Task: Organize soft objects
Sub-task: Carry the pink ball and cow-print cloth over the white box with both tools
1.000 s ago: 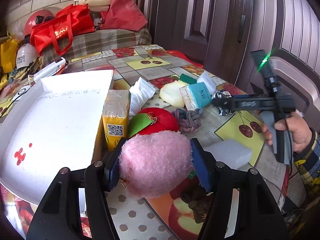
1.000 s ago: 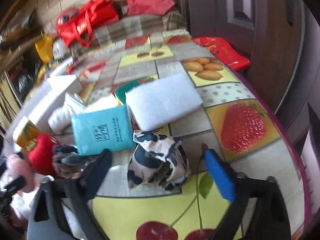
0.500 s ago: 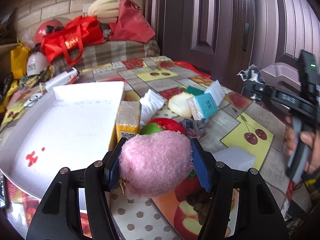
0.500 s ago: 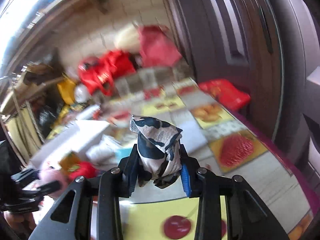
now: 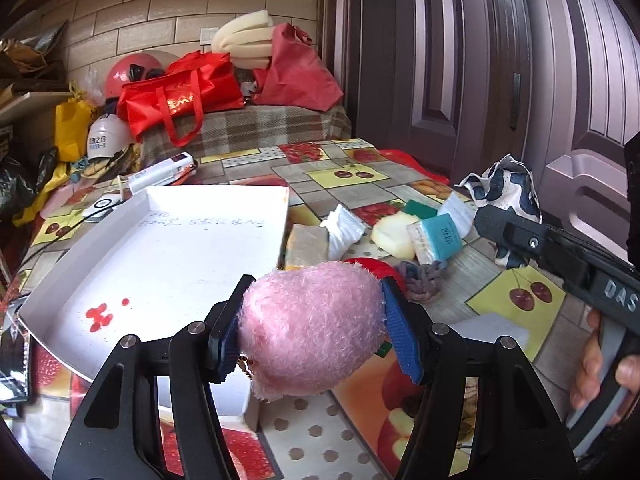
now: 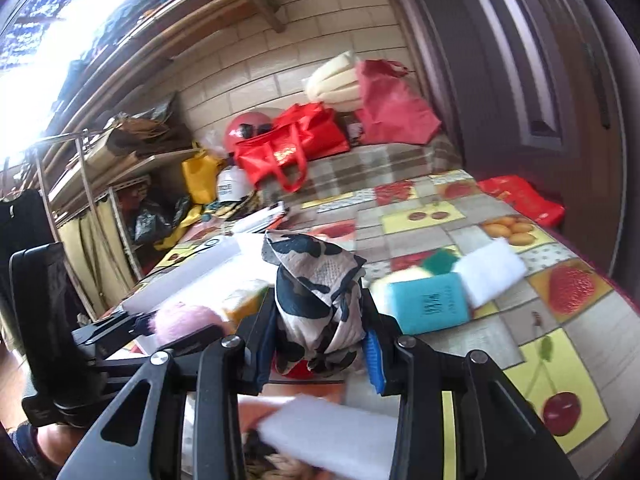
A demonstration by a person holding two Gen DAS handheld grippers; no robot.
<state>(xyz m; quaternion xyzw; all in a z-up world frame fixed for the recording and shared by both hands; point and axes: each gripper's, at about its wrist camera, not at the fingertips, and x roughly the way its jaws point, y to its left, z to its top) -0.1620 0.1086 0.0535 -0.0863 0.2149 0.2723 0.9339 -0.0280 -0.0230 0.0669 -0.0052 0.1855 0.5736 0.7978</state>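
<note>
Fluffy pink plush ball (image 5: 312, 326) is sitting pinched between the blue pads of the left gripper (image 5: 314, 328), hanging above the near right corner of the shallow white cardboard tray (image 5: 160, 248) and the fruit-print tablecloth (image 5: 348, 190). Right gripper (image 6: 320, 332) is clamping a crumpled black-and-white cow-print cloth (image 6: 316, 284), jaws nearly together on it, cloth bunching up above the fingers (in the left wrist view the same cloth (image 5: 502, 188) is showing at the tip of that gripper, clear of the table). A hand (image 5: 600, 364) is gripping its handle at the right edge.

Other soft items are lying on the table right of the tray: teal tissue pack (image 5: 440, 234), white folded cloth (image 5: 344, 226), pale yellow sponge (image 5: 394, 230), green scouring pad (image 5: 420, 209), grey-purple knotted rope (image 5: 420, 278), red plush (image 5: 370, 266) partly hiding behind the pink ball, white foam block (image 5: 492, 330) near the front edge. Right wrist view is blurring at the bottom, so things under that gripper are hard to tell.
</note>
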